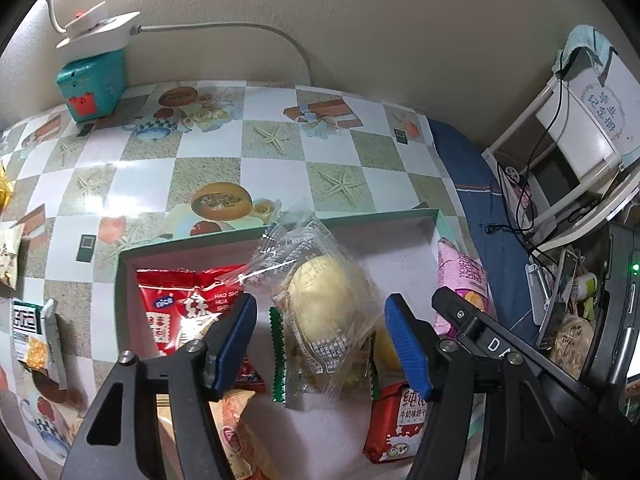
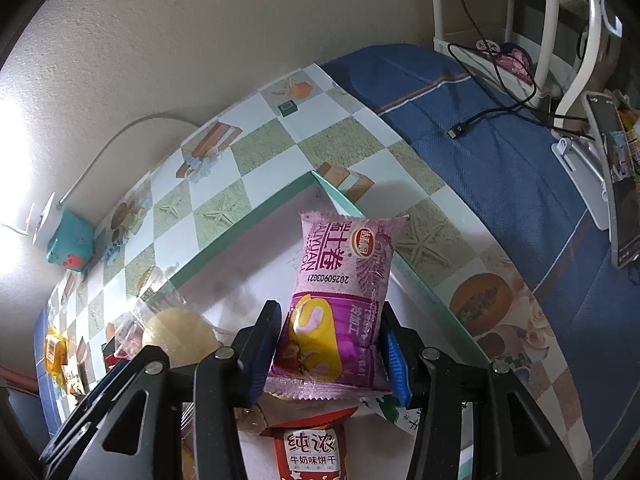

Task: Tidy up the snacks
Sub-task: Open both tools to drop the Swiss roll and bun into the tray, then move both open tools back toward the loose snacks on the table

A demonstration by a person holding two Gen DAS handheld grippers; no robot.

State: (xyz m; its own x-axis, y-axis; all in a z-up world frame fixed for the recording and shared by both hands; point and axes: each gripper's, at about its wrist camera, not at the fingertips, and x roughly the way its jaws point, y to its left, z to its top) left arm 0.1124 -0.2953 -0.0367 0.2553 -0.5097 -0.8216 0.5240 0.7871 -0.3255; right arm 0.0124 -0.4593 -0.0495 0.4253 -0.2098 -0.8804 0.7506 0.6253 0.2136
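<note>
A checkered tablecloth (image 1: 208, 152) against a beige wall is shown in both views, with a shallow box (image 1: 280, 232) at lower centre. In the left view, the left gripper (image 1: 320, 336) is seen with jaws spread above a clear-wrapped bun (image 1: 324, 312) lying in the box; a red packet (image 1: 180, 312) and a milk biscuit pack (image 1: 396, 420) are seen beside it. Only the right view shows the right gripper (image 2: 328, 356) clamped on a pink roll pack (image 2: 340, 300), held upright over the box. Loose snacks (image 1: 12, 256) at the left edge are seen clearly only in the left view.
</note>
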